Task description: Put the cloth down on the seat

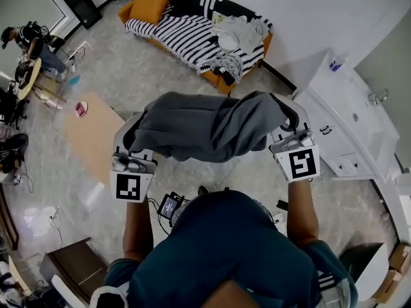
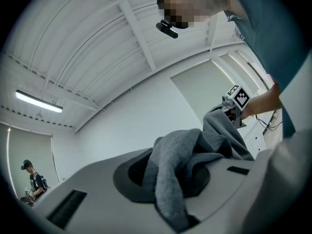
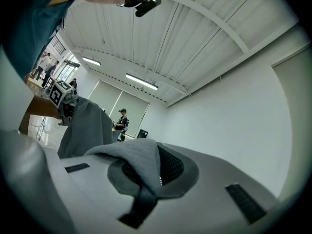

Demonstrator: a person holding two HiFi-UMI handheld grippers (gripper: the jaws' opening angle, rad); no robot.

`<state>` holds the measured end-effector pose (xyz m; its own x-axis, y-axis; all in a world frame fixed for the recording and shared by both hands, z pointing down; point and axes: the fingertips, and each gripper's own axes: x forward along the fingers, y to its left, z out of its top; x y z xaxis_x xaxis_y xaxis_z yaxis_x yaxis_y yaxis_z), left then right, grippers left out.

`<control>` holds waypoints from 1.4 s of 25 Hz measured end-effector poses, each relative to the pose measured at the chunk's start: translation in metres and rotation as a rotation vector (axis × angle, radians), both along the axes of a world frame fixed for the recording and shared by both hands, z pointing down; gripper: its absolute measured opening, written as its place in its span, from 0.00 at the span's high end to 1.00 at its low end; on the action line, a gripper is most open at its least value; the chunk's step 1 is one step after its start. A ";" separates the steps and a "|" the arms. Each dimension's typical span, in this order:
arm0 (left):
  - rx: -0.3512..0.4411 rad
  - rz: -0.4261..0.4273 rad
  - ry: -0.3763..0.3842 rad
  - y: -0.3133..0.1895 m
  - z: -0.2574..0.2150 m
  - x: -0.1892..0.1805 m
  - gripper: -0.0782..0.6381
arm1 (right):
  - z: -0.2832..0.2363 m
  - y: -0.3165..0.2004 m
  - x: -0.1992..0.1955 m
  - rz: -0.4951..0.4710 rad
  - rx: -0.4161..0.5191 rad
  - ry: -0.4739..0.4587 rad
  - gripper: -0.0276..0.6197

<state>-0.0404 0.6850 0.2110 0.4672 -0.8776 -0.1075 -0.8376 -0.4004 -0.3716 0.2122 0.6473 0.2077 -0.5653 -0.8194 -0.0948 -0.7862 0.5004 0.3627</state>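
Observation:
A grey cloth (image 1: 209,126) hangs stretched between my two grippers, held up in front of the person's chest. My left gripper (image 1: 131,147) is shut on the cloth's left end; the cloth (image 2: 183,167) bunches out between its jaws. My right gripper (image 1: 289,133) is shut on the right end, where a fold of cloth (image 3: 134,167) is pinched. Both grippers point upward, toward the ceiling. The seat, a sofa (image 1: 199,31) with a striped black-and-white cover, stands far ahead against the wall, well apart from the cloth.
An orange cushion (image 1: 149,6) and a heap of light clothes (image 1: 237,31) lie on the sofa. A low wooden table (image 1: 96,133) is at the left, a white cabinet (image 1: 350,117) at the right. People stand at the far left (image 1: 26,40).

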 end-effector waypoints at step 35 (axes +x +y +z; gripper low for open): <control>-0.030 -0.169 -0.014 -0.159 0.002 0.048 0.82 | -0.005 -0.196 0.046 -0.165 -0.049 -0.002 0.92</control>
